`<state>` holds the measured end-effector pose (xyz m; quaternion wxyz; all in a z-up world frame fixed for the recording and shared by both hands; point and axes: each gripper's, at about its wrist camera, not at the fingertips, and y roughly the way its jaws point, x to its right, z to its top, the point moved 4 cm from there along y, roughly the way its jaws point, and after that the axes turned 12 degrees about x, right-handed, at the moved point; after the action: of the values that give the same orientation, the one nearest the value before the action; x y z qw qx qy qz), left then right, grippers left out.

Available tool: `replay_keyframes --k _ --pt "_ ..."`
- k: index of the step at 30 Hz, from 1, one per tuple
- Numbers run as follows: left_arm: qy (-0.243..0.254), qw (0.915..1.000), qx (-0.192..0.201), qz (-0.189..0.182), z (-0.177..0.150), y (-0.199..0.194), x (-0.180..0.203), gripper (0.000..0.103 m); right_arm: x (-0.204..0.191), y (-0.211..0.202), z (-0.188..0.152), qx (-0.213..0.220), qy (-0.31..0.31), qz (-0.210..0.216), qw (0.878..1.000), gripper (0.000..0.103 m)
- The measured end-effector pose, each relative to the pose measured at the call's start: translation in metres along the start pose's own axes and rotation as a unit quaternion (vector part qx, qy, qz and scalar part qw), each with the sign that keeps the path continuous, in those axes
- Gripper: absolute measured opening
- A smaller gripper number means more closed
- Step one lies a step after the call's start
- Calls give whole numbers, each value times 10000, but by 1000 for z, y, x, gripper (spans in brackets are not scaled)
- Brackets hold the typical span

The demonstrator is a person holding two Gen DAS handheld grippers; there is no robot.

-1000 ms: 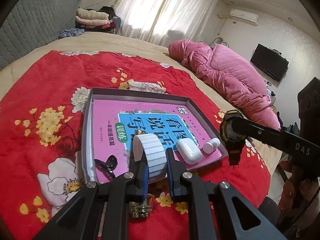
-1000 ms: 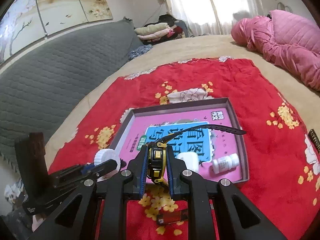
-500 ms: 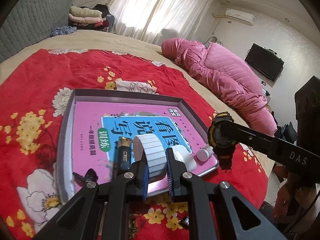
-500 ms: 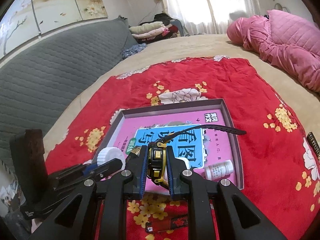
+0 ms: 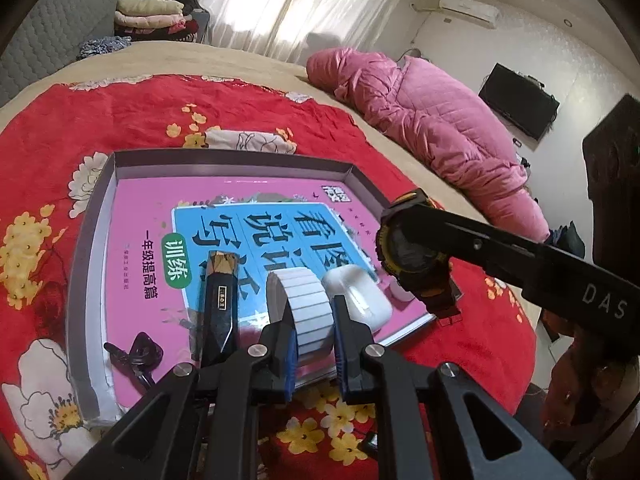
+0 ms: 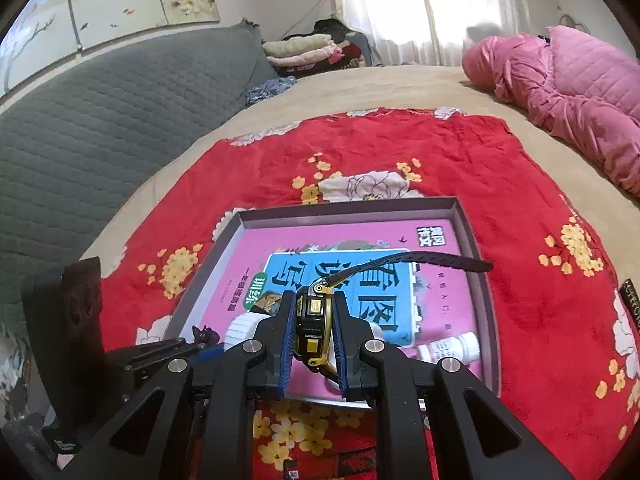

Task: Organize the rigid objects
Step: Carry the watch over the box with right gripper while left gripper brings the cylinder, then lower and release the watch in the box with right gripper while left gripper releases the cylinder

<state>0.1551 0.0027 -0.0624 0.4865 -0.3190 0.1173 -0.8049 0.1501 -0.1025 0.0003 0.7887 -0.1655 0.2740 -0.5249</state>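
My left gripper (image 5: pixel 314 332) is shut on a white ribbed cap (image 5: pixel 306 312) and holds it over the near edge of the grey tray (image 5: pixel 224 159). My right gripper (image 6: pixel 314 332) is shut on a black and yellow wristwatch (image 6: pixel 314 320), whose strap (image 6: pixel 420 262) sticks out over the tray (image 6: pixel 352 210). The watch also shows in the left wrist view (image 5: pixel 408 248) at the tray's right edge. A pink and blue book (image 5: pixel 248 232) lies in the tray. On it lie a white earbud case (image 5: pixel 360 300), a black and gold lighter (image 5: pixel 220 300) and a dark clip (image 5: pixel 140 354).
A small white bottle (image 6: pixel 448 350) lies at the tray's near right corner. The tray sits on a red flowered blanket (image 6: pixel 400 148) on a bed. A pink quilted coat (image 5: pixel 424 120) lies at the right. A grey headboard (image 6: pixel 100 108) is at the left.
Both grippers have moved in over the tray. The lighter has come into the left wrist view.
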Motion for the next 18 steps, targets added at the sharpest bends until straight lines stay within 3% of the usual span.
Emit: replay_keyframes --k 18 --pt "-12 9997 -215 68 -7 9 -8 15 3 26 -23 -416 -13 63 9991 18"
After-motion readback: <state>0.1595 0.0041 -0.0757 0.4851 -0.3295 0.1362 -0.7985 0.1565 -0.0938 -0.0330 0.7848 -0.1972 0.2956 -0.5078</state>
